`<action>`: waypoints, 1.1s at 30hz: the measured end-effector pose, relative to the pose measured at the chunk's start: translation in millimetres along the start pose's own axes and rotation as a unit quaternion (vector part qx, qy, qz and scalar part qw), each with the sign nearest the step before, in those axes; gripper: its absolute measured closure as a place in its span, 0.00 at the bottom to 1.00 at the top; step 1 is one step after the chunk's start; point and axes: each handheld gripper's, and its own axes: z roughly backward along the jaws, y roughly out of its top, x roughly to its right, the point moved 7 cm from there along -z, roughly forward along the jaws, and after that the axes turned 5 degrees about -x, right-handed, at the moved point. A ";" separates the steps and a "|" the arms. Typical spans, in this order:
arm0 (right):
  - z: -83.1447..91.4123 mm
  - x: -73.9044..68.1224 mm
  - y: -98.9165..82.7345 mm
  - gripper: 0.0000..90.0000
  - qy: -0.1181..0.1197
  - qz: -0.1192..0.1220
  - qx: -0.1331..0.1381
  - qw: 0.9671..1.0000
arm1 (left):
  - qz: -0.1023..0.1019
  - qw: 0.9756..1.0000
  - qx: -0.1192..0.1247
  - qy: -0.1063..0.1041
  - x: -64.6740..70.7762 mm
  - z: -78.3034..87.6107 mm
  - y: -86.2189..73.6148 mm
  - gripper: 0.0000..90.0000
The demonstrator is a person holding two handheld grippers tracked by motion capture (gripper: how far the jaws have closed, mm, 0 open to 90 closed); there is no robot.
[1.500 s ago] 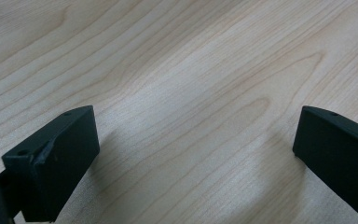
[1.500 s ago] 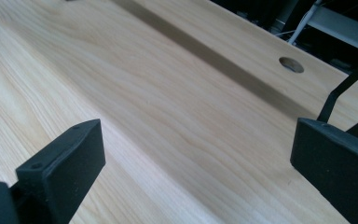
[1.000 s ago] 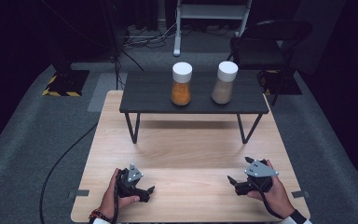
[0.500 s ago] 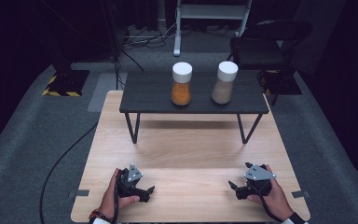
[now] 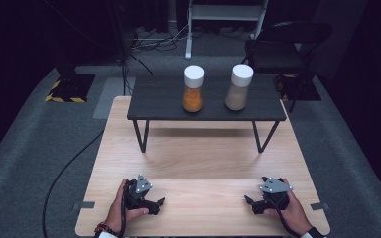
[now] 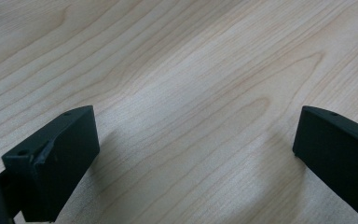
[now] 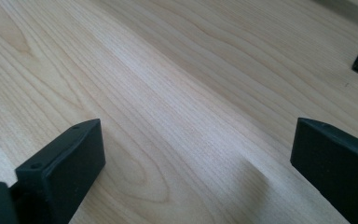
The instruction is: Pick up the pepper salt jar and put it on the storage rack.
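The left hand-held gripper (image 5: 159,203) is rested on the wooden tabletop (image 5: 198,163) near its front edge, jaws spread wide and empty. Well apart, the right hand-held gripper (image 5: 248,202) is likewise laid low on the tabletop, released, nothing grasped between its jaws.

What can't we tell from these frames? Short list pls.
- Contents of the orange jar and beige jar: high view, too small to identify.
- Person: high view, cut off by the bottom edge past the wrists.
- Left tongs and right tongs: gripper views, jaw bases cut off by the bottom edge.
- Black chair: high view, lost in the dark background.
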 end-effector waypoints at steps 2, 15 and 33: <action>-0.1 1.0 -0.1 0.02 0.002 -0.003 -0.001 1.000 | 0.000 1.000 0.000 0.000 0.0 0.0 0.0 0.00; -5.5 20.3 4.0 0.00 0.051 -0.056 -0.031 0.997 | 0.000 1.000 0.000 0.000 0.1 0.0 0.0 0.00; -4.6 20.3 3.1 0.00 0.050 -0.058 -0.032 0.997 | 0.000 1.000 0.000 0.000 0.0 0.0 -0.1 0.00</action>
